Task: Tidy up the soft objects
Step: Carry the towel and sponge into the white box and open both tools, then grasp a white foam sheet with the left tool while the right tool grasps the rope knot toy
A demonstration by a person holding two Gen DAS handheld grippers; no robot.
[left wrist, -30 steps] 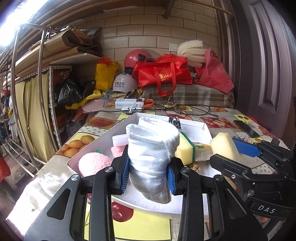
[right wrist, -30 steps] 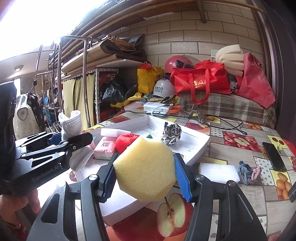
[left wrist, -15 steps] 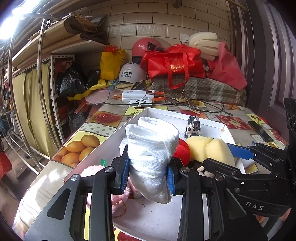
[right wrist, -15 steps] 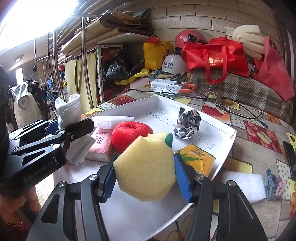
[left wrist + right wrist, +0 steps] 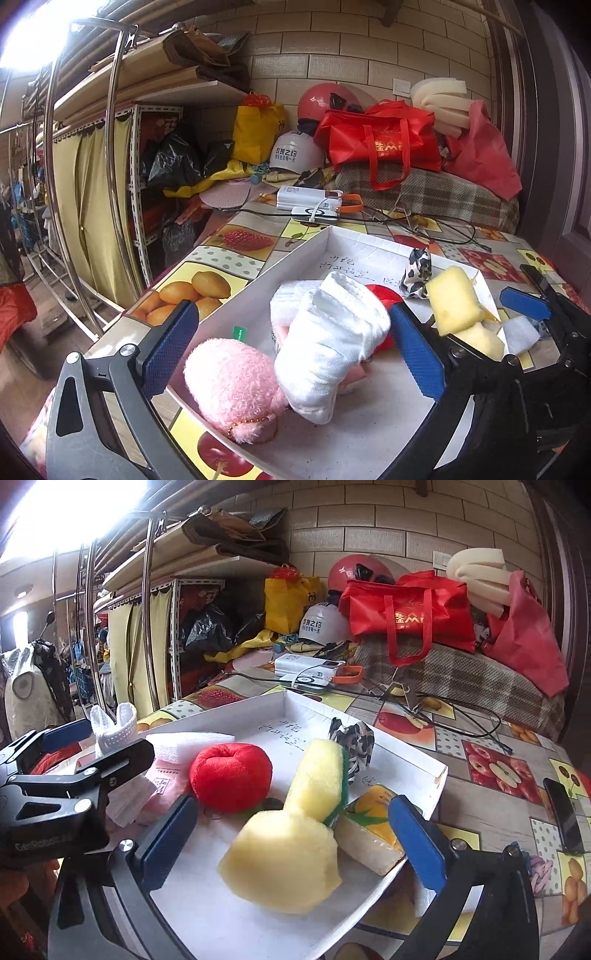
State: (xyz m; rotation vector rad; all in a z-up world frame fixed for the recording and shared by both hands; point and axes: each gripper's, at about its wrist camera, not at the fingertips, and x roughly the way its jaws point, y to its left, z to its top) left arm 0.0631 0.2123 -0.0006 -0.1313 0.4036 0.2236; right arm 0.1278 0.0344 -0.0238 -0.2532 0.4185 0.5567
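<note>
Both grippers are standing with jaws apart over the white tray (image 5: 436, 775): the left gripper (image 5: 291, 347) around the white sock (image 5: 328, 343), the right gripper (image 5: 291, 842) around the yellow sponge (image 5: 284, 860), both resting inside. Placing looks finished; next, I judge, is backing out without snagging either.

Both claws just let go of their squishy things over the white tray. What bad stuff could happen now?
1. The white towel roll leans on the pink plush, which sits at the white tray's near edge; a nudge might tip the plush off.
2. The open right gripper still straddles the yellow sponge, so pulling back could drag it.
3. The left gripper might snag the towel roll similarly.
</note>
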